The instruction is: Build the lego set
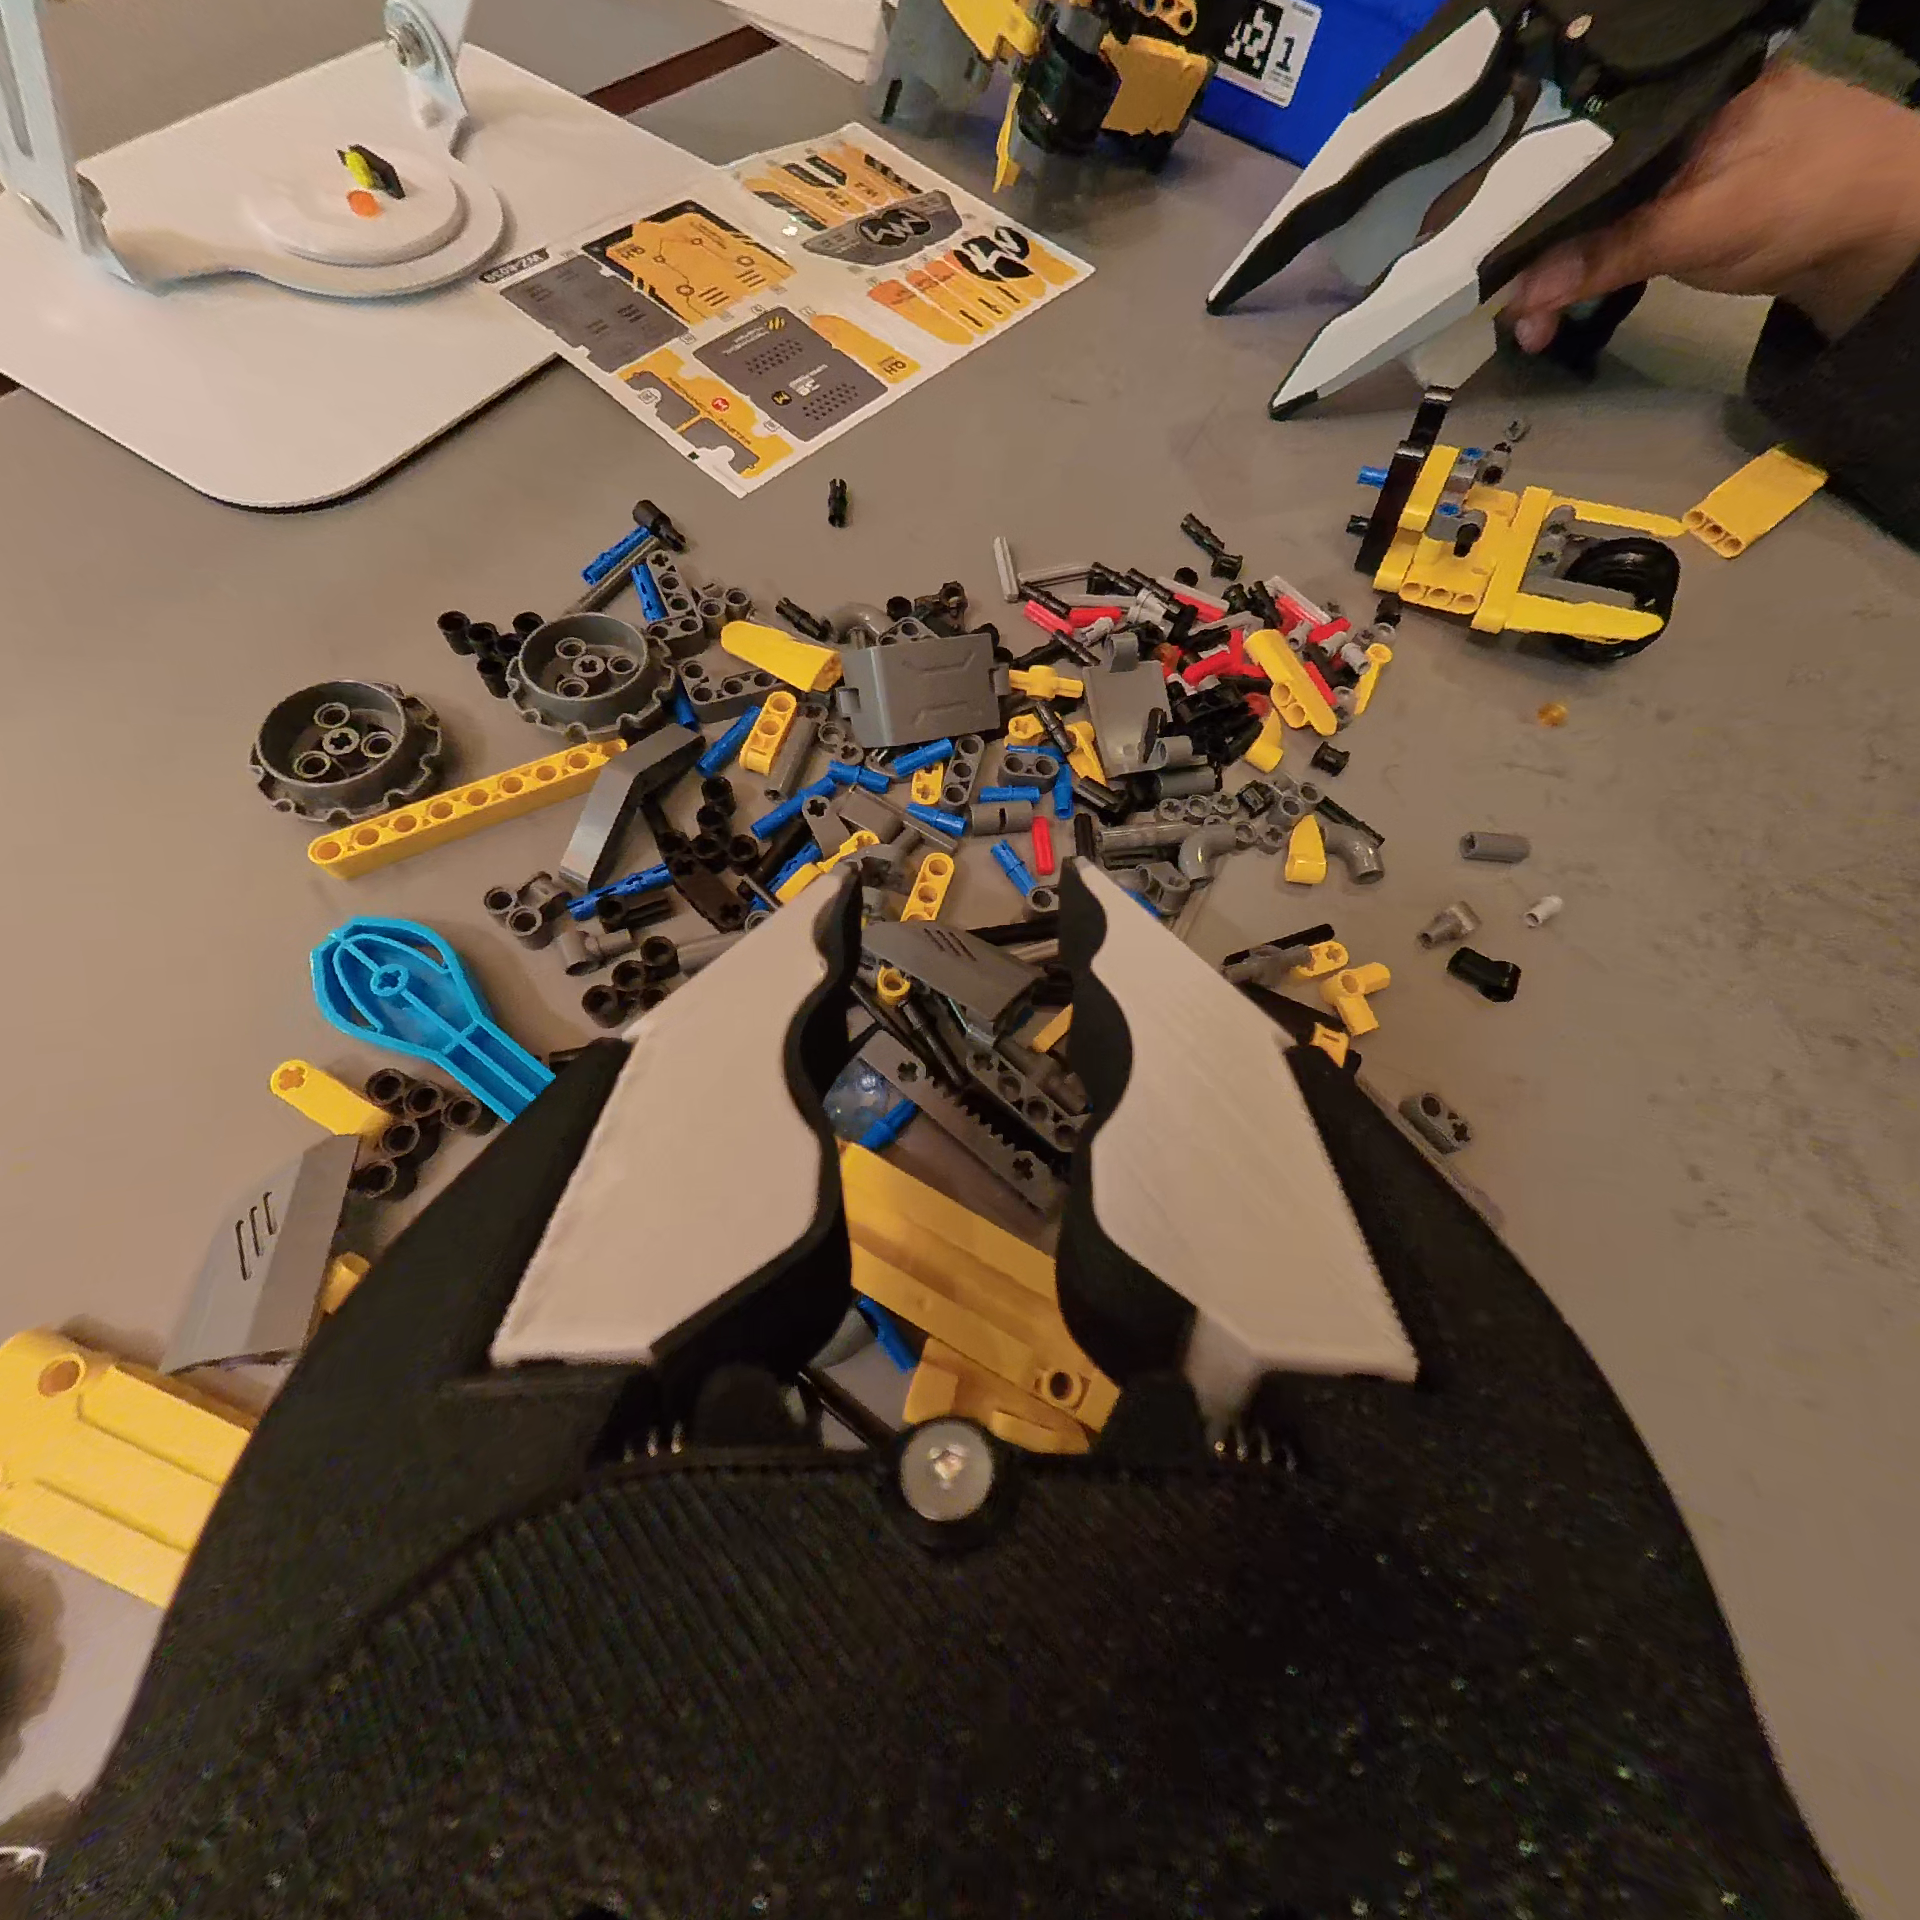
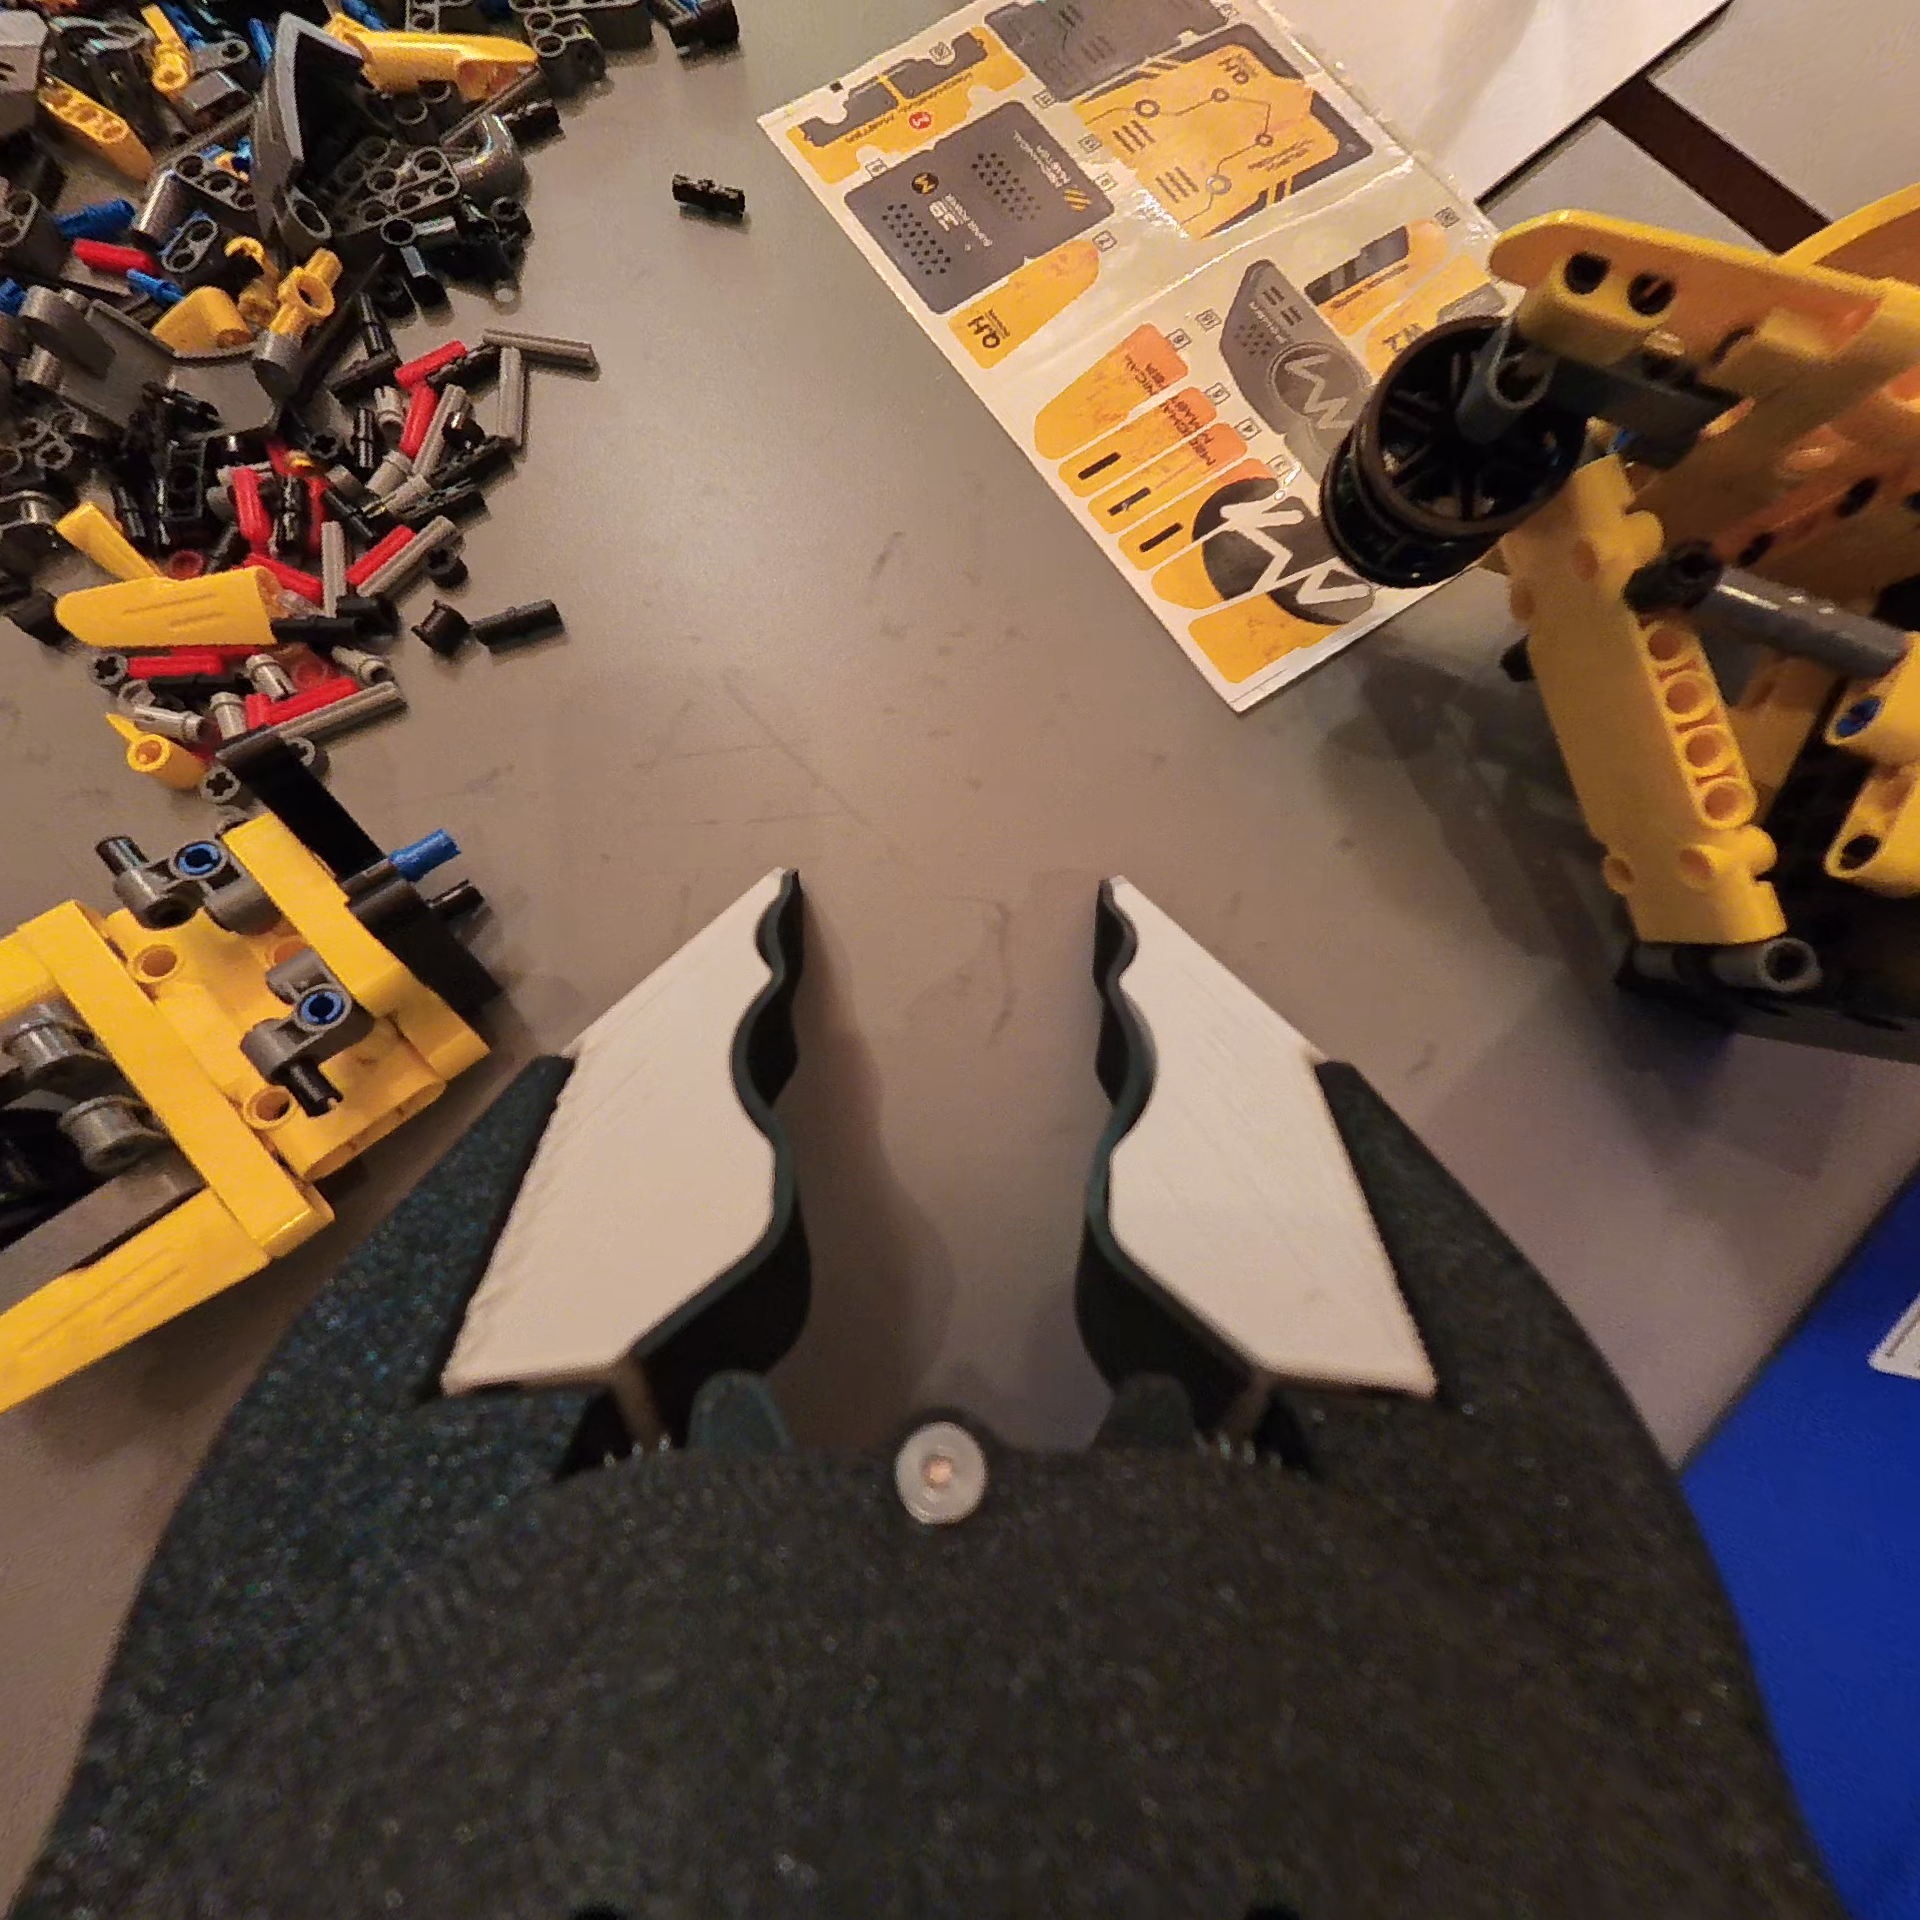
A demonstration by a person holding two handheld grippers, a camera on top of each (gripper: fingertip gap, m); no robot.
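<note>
Now the left claw (image 1: 961, 883), spread, hovers over the brick pile (image 1: 935, 727); right claw (image 2: 948, 883), spread, over bare bench (image 2: 883, 623).

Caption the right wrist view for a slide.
Open right tongs hover over bare grey tabletop between yellow brick assemblies, loose pieces beyond.

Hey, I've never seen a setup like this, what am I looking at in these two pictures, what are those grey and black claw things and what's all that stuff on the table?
Those claws are hand-held two-finger grippers, each carrying a camera looking along its fingers. One picture comes from the left gripper, open above a pile of loose building pieces on a grey table. The other comes from the right gripper, open over bare table, holding nothing. A sticker sheet, a small yellow assembly and a larger yellow model with a black wheel lie nearby.
</note>
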